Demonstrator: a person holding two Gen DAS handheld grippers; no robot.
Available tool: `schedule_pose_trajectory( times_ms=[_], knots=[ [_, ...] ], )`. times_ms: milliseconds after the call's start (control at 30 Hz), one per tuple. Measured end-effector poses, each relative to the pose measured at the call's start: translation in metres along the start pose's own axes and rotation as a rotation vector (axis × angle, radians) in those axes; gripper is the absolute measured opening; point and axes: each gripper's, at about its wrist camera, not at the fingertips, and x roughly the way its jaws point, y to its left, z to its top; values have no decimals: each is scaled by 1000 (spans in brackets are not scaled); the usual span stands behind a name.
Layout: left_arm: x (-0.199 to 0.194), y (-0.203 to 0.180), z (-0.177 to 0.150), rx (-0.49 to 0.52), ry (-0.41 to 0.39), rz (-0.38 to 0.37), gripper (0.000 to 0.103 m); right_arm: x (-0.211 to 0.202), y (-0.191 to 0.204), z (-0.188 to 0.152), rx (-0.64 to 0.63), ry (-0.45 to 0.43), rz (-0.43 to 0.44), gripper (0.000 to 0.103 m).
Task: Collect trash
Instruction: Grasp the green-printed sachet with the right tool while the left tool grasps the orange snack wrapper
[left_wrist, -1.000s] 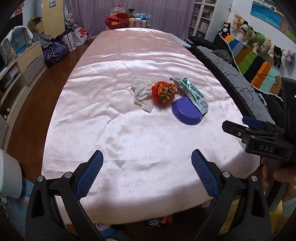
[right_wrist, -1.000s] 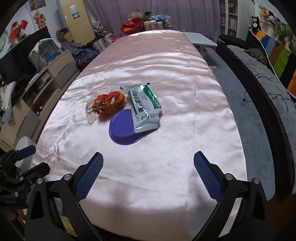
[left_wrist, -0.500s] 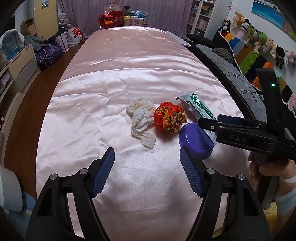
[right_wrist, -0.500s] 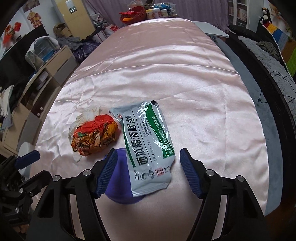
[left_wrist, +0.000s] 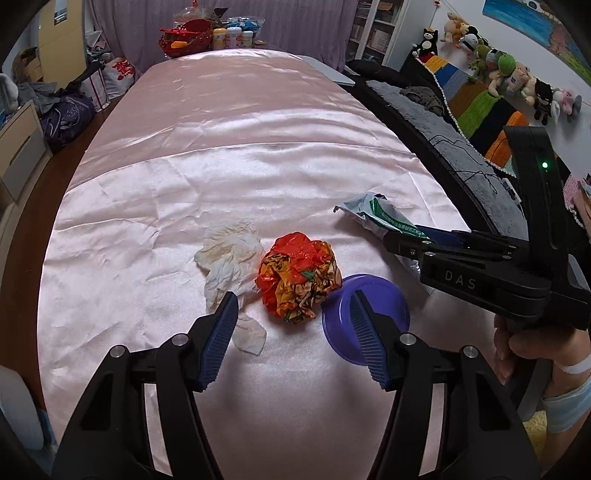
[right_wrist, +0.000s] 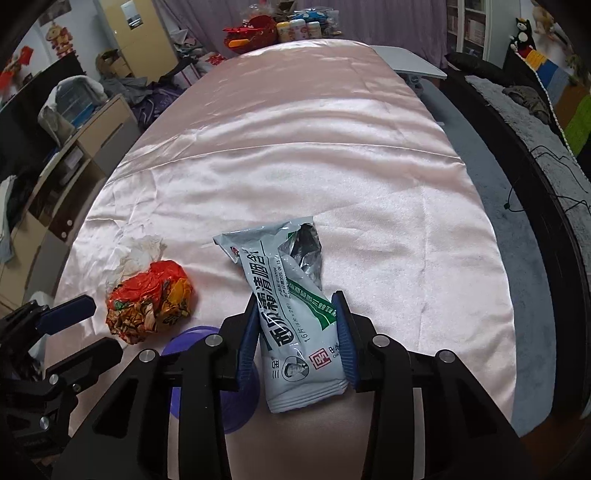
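Observation:
A crumpled red-and-orange wrapper (left_wrist: 299, 277) (right_wrist: 151, 299) lies on the pink satin tablecloth (left_wrist: 240, 166), beside a crumpled white tissue (left_wrist: 229, 254) (right_wrist: 142, 247) and a purple dish (left_wrist: 384, 295) (right_wrist: 192, 341). My left gripper (left_wrist: 293, 297) (right_wrist: 107, 326) is closing, with its fingertips on either side of the wrapper's near edge and not pressing on it. The right gripper (right_wrist: 295, 301) (left_wrist: 406, 240) is also closing. Its blue pads meet both sides of a green-and-white foil packet (right_wrist: 288, 295) (left_wrist: 373, 214), which buckles between them and partly lies over the dish.
A red basket (left_wrist: 188, 33) and bottles stand at the table's far end. A dark sofa (left_wrist: 443, 122) with a striped blanket and plush toys runs along the right. Cabinets (right_wrist: 85, 147) and bags line the left. A person's hand (left_wrist: 524, 343) holds the right gripper.
Both grippers moved forward over the table towards the trash, and their jaws narrowed. The right pads came in against the packet; the left tips reached the wrapper.

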Motion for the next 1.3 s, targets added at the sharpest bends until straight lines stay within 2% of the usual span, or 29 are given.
schedule_pose_trajectory(
  times_ms=[133, 267, 400, 500, 567, 733, 967, 1167, 1300],
  knots=[
    [17, -4, 7, 11, 26, -8, 45, 5, -5, 2, 15, 7, 10, 40],
    [28, -6, 11, 20, 39, -12, 45, 7, -6, 4, 11, 4, 11, 45],
    [41, -5, 15, 7, 58, -17, 45, 9, -5, 6, -1, -4, 8, 45],
    [47, -4, 18, 5, 59, -17, 45, 8, -9, 5, 2, -8, 17, 40],
    [48, -4, 20, 8, 58, -20, 38, 7, -11, 4, -4, -10, 18, 31],
    [47, -8, 23, 30, 39, -20, 32, 4, -11, 3, -15, -13, 13, 28],
    [15, -12, 22, 43, -12, 13, 31, -15, -8, 0, -17, -44, 14, 27],
    [-43, -18, 10, 48, -80, 50, 31, -65, 2, -14, -25, -102, 36, 27],
    [-83, -26, -14, 49, -104, 63, 31, -100, 9, -35, -20, -128, 53, 27]
  ],
)
